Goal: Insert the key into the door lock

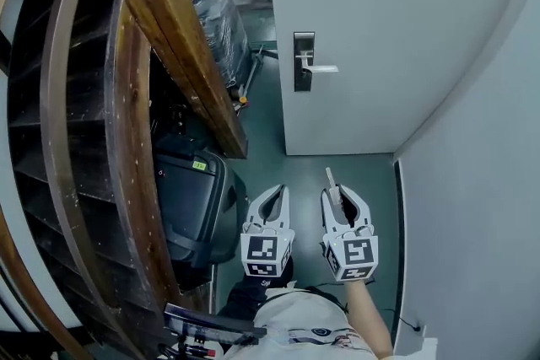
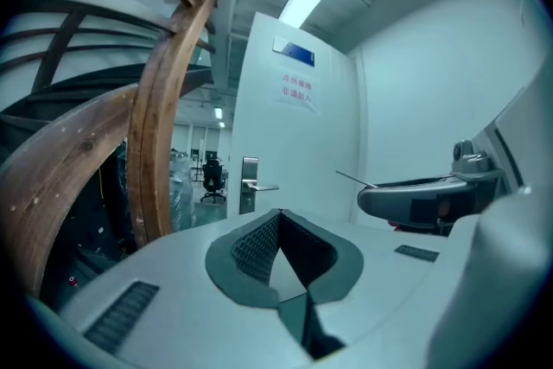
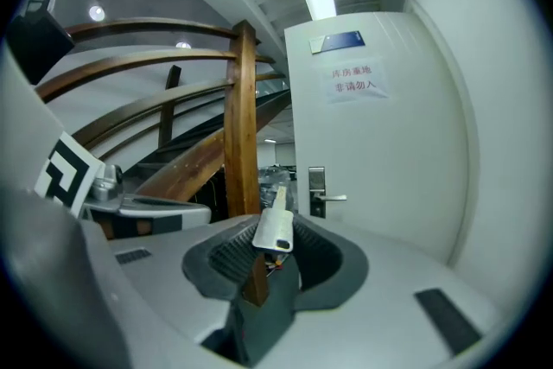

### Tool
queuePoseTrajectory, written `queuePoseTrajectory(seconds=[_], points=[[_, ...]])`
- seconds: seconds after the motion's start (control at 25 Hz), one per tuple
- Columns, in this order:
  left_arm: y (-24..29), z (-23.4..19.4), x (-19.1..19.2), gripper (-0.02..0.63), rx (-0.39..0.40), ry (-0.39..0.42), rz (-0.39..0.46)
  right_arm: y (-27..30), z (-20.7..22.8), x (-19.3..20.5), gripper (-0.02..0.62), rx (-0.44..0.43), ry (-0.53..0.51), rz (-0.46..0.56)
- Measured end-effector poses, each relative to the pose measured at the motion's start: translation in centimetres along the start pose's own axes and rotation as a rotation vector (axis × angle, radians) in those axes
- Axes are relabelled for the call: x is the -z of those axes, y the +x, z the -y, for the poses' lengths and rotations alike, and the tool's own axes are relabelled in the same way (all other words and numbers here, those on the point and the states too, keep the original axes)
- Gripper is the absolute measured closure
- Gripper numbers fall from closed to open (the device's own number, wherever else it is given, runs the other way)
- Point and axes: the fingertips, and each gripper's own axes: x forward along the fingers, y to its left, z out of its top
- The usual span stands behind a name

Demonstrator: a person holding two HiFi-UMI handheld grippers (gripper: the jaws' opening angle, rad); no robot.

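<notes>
Flooring (image 1: pixel 337 166) is running grey-green to a white door (image 1: pixel 371 55); right gripper (image 1: pixel 342 196) is pinching the key (image 1: pixel 332 181), left gripper (image 1: pixel 272 196) is pressing its jaws together.

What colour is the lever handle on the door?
The door handle is silver metal; the head view shows it best.

Door (image 1: pixel 371 38) fills upper right of frame, door lock (image 1: pixel 304 61) at its left edge. Stair rail (image 1: pixel 173 38) runs down left side. Lower centre: left hand-held gripper (image 1: pixel 272 202) beside right hand-held gripper (image 1: pixel 342 200), key (image 3: pixel 275 231) betw. its jaws, tip twd door.
</notes>
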Motion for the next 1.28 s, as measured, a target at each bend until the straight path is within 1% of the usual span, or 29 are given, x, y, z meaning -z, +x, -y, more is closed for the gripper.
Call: queuePoseTrajectory(seconds=[0.12,0.32,0.48,0.68,0.8,1.08,1.28], points=[[3.4,-3.2,-0.4,0.601,0.006,-0.010,-0.012,5.6,0.9,0.1,0.476,0.014,-0.001,-0.045],[8.4,-7.8,-0.2,0.601,0.014,-0.008,-0.044,13.4,2.2,-0.2,0.476,0.039,0.006,-0.081],[11.5,-9.8,0.1,0.601,0.018,-0.007,-0.059,17.9,3.2,0.9,0.476,0.047,0.001,-0.123],[13.9,-11.2,1.5,0.601,0.004,-0.018,-0.085,23.4,5.6,3.1,0.476,0.054,-0.017,-0.164],[14.4,-12.0,3.4,0.601,-0.022,-0.024,-0.094,27.1,7.1,4.7,0.476,0.043,-0.033,-0.168],[16.9,-14.2,10.3,0.601,-0.090,-0.049,-0.108,35.6,11.0,7.6,0.476,0.031,-0.074,-0.138],[19.2,-15.6,13.3,0.601,-0.120,-0.061,-0.102,40.0,13.3,9.1,0.476,0.048,-0.067,-0.126]])
